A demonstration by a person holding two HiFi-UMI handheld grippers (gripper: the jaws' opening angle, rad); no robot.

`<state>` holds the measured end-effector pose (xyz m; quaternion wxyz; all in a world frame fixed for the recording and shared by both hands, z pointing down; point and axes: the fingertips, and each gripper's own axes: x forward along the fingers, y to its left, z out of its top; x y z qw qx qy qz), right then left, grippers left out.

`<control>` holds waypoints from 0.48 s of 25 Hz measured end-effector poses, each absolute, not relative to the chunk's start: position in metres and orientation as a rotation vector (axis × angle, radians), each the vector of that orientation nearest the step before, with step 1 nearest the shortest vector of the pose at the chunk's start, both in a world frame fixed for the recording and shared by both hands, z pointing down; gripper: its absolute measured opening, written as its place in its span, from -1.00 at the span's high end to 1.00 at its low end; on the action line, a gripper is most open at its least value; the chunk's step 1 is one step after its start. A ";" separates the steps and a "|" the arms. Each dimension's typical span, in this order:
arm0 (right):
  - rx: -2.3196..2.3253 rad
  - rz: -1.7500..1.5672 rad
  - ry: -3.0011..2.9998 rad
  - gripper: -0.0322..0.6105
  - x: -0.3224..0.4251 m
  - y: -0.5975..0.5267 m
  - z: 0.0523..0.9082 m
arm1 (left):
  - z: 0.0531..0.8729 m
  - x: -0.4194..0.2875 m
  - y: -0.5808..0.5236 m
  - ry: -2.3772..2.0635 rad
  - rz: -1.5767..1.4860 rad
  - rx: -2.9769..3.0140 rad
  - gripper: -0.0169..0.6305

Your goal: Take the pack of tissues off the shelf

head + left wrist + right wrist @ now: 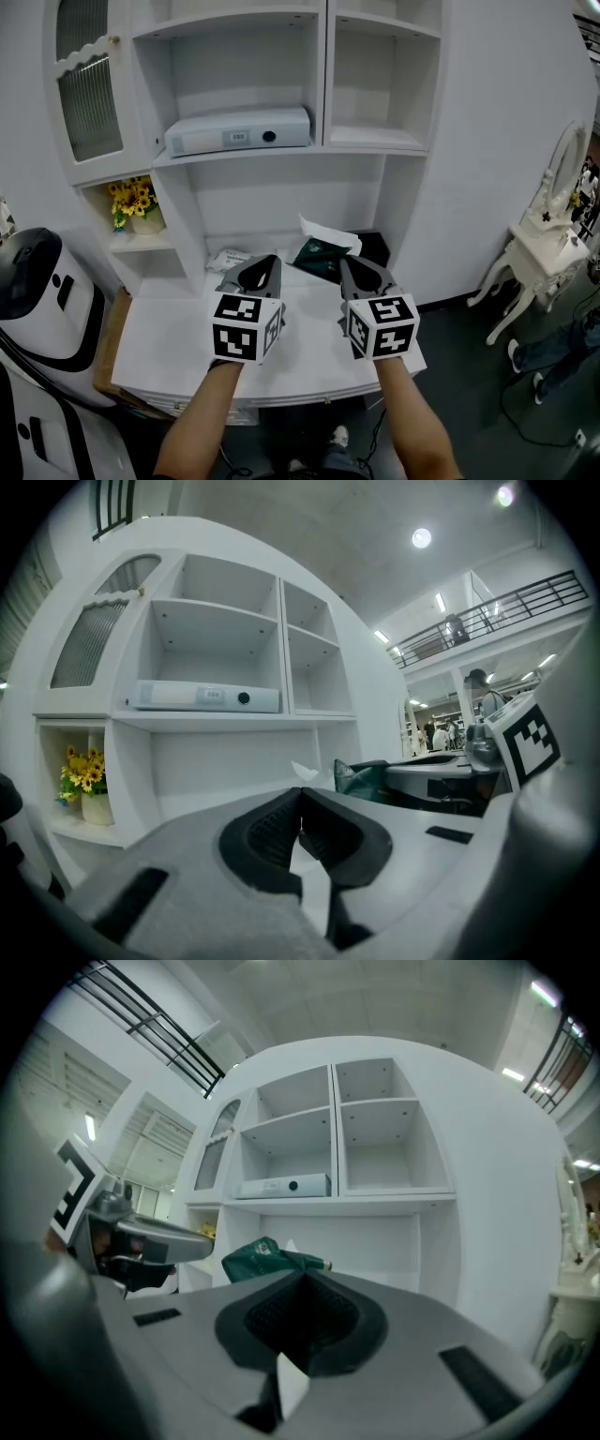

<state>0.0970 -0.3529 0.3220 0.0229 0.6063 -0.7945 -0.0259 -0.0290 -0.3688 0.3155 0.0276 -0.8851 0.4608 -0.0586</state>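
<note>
Tissue pack [320,260] is dark green, white tissue [327,232] protruding.

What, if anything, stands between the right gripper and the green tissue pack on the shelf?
Nothing visible: the green tissue pack lies just beyond the right gripper, slightly to its left, with no object between.

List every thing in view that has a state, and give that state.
left claw: shut, empty.
right claw: shut, empty.
pack of tissues: lying down, untouched, one white sheet sticking up.
flowers: upright.
cabinet door: shut.
white box: lying flat.
</note>
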 end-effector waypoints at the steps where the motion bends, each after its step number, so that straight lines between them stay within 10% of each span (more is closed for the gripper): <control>1: 1.878 -0.081 -2.458 0.89 0.098 -0.352 0.322 | 0.315 -0.028 -0.368 1.420 -0.181 -2.735 0.94; 12: 1.895 -0.098 -2.452 0.89 0.102 -0.347 0.316 | 0.316 -0.019 -0.365 1.381 -0.197 -2.750 0.94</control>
